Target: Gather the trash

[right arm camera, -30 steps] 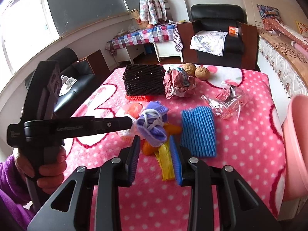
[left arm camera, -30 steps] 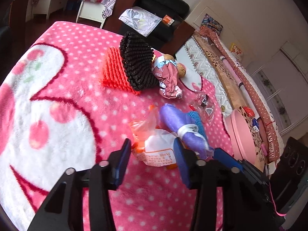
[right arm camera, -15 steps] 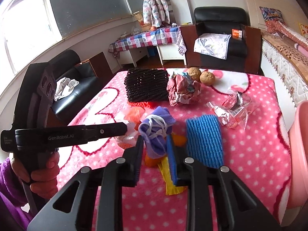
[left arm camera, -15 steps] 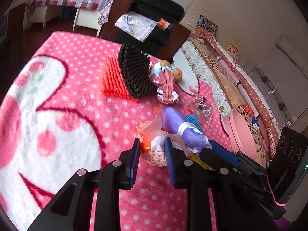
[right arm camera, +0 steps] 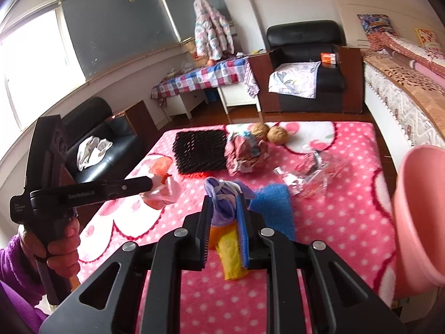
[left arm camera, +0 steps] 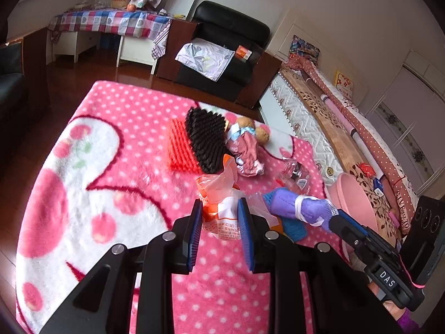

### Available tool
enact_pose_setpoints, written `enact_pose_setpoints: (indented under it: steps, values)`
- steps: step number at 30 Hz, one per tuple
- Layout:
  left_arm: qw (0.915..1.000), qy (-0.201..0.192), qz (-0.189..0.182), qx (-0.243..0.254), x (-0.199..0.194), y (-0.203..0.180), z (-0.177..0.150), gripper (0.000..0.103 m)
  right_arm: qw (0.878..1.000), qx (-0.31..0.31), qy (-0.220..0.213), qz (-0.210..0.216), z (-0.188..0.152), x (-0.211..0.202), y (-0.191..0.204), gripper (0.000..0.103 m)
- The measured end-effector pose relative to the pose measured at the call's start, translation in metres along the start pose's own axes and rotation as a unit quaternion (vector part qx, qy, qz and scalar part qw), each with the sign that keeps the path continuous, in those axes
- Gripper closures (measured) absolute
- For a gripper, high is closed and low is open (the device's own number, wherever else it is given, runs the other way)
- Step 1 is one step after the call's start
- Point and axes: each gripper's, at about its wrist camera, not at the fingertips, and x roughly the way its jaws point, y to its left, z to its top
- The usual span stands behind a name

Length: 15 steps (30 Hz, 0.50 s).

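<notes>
Pink polka-dot blanket [right arm camera: 347, 217] still carries most of the litter, but since a second ago we have closed both tools. The left gripper [left arm camera: 218, 232] jaws narrowed onto the orange-and-white plastic bag [left arm camera: 222, 214]; the right gripper [right arm camera: 224, 220] jaws, just closing, pinch the purple face mask [right arm camera: 222, 203]. Both pieces look lifted, so next we judge the pink basin [right arm camera: 420, 211] at the blanket's right edge.

The right gripper [right arm camera: 224, 214], jaws having just closed further, pinched a purple mask [right arm camera: 222, 199] above the pink blanket [right arm camera: 347, 222], near its front edge.
</notes>
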Motion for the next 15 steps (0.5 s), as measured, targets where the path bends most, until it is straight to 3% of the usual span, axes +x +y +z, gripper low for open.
enact_pose_setpoints:
  steps: [15]
  values:
    - [0.9980,-0.022,-0.033,0.049,-0.006,-0.065,0.015,0.078,0.996,0.055,-0.061,-0.045,0.007,-0.048,-0.052,0.085]
